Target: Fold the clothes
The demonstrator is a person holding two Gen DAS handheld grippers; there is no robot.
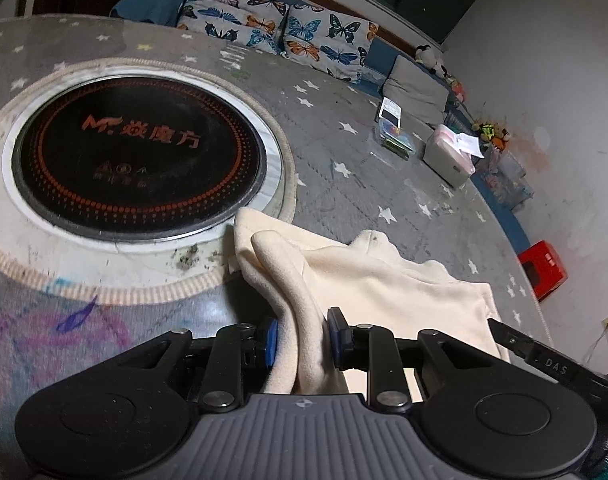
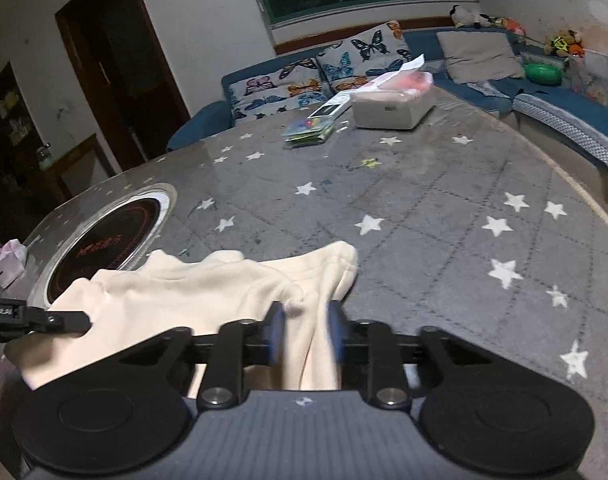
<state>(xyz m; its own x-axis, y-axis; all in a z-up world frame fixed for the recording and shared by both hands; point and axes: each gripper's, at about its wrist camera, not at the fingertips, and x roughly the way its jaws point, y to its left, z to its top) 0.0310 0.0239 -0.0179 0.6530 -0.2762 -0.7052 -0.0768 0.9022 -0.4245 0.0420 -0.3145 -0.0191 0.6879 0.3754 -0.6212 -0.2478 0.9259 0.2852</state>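
Soft, light cream fleece garment [image 1: 384, 280] on a grey star-print table cover [image 2: 424, 208] — left gripper [image 1: 301, 340] and right gripper [image 2: 304, 332] each pinch a bunched edge; likely limp, so hold the edges.

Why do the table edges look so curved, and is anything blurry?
Left wrist view: the fisheye lens bends the table rim; the near-left corner is smeared. Right wrist view: the same bending, the gripper pads on the cream garment look blurred, and the window reflects a ceiling lamp.

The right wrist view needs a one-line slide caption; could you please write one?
Right claw pinching a bunched cream garment over the star-patterned table cover.
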